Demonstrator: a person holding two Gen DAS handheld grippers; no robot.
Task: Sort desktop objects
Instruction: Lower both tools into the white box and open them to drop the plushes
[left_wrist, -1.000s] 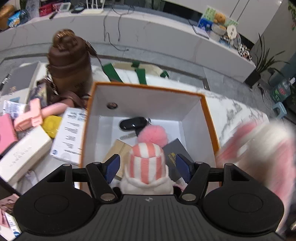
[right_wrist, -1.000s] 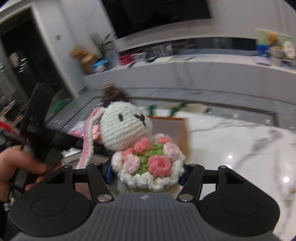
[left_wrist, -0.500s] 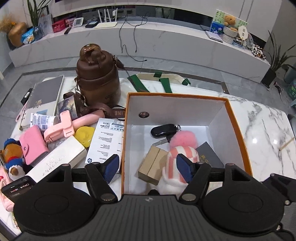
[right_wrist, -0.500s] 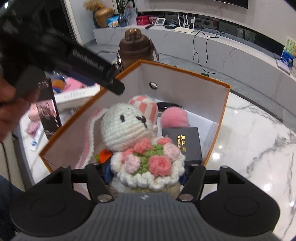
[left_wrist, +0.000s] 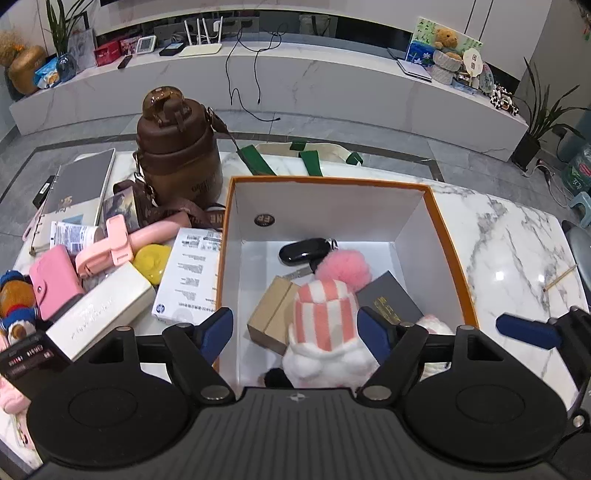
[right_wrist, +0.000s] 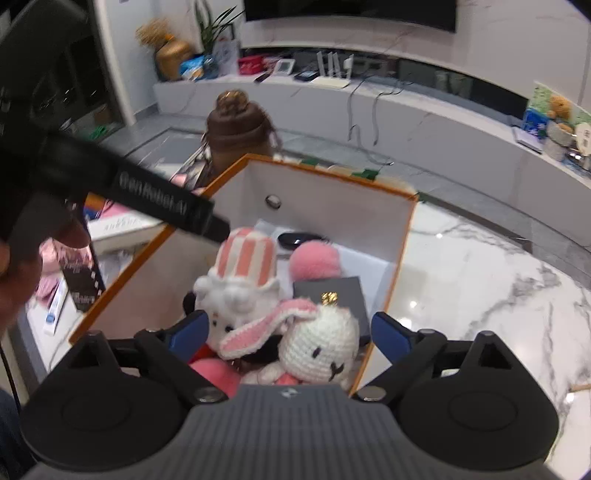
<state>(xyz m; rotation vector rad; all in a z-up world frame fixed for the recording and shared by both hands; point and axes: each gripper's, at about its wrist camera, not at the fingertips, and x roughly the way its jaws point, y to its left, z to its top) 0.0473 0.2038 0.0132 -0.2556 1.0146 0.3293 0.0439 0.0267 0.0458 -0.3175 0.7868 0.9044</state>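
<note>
An orange-rimmed white box (left_wrist: 332, 181) stands on the marble table. In it lie a plush with a pink-and-white striped hat (left_wrist: 321, 314), a pink pompom (left_wrist: 343, 264), a black key fob (left_wrist: 303, 249), a tan carton (left_wrist: 273, 314) and a dark grey case (left_wrist: 391, 302). My left gripper (left_wrist: 295, 328) hovers over the plush, its jaws opening and pressing nothing. My right gripper (right_wrist: 289, 332) is above the box's near corner, its jaws opening. The white crochet bunny (right_wrist: 321, 347) lies tipped over below them, free of the pads, beside the striped-hat plush (right_wrist: 243, 273).
Left of the box lie a brown bottle with strap (left_wrist: 177, 155), pink clips and a wallet (left_wrist: 55, 284), a yellow item, white cartons (left_wrist: 99, 314), a notebook (left_wrist: 81, 181). A green-handled tote (left_wrist: 306, 155) lies behind. A thin stick (left_wrist: 559, 277) is on the marble to the right.
The right gripper carried the bunny over the box, opened, and the bunny dropped in and tipped over. The left gripper let the striped-hat plush fall into the box and spread wider.
</note>
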